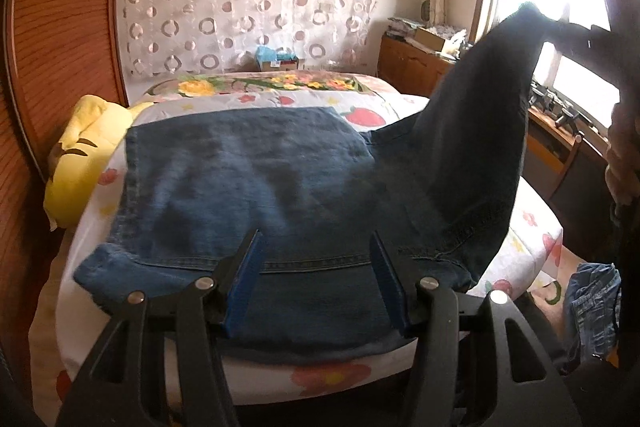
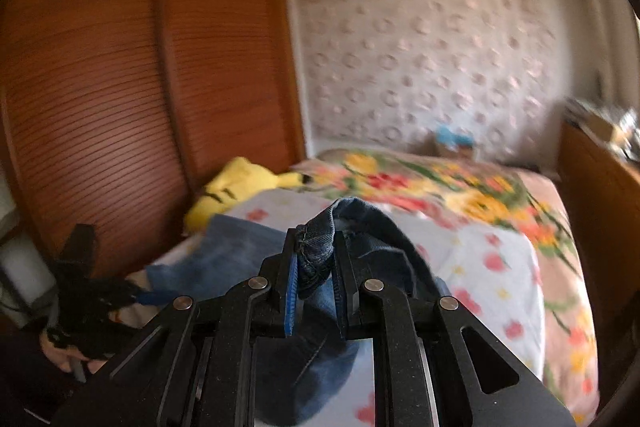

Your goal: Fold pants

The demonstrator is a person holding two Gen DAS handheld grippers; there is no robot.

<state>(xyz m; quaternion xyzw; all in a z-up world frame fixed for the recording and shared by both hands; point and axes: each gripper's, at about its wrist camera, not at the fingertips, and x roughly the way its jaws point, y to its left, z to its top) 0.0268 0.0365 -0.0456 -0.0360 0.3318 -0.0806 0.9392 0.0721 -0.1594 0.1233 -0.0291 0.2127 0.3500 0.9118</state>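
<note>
Blue denim pants (image 1: 248, 179) lie on the bed, folded part flat across the sheet. My left gripper (image 1: 316, 243) is open just above the near edge of the pants, jaws wide apart, holding nothing. My right gripper (image 2: 314, 239) is shut on a bunched hem or edge of the pants (image 2: 316, 251) and holds it high above the bed. In the left wrist view this lifted leg (image 1: 480, 131) rises to the upper right, where the right gripper (image 1: 560, 27) shows dark against the window. The left gripper (image 2: 80, 287) shows at the lower left in the right wrist view.
The bed (image 1: 372, 115) has a white sheet with flower prints and a floral quilt (image 1: 256, 85) at the far end. A yellow plush toy (image 1: 80, 155) lies at the left by the wooden wardrobe (image 1: 60, 47). Another denim garment (image 1: 592, 303) lies at the lower right. A wooden cabinet (image 1: 412, 67) stands under the window.
</note>
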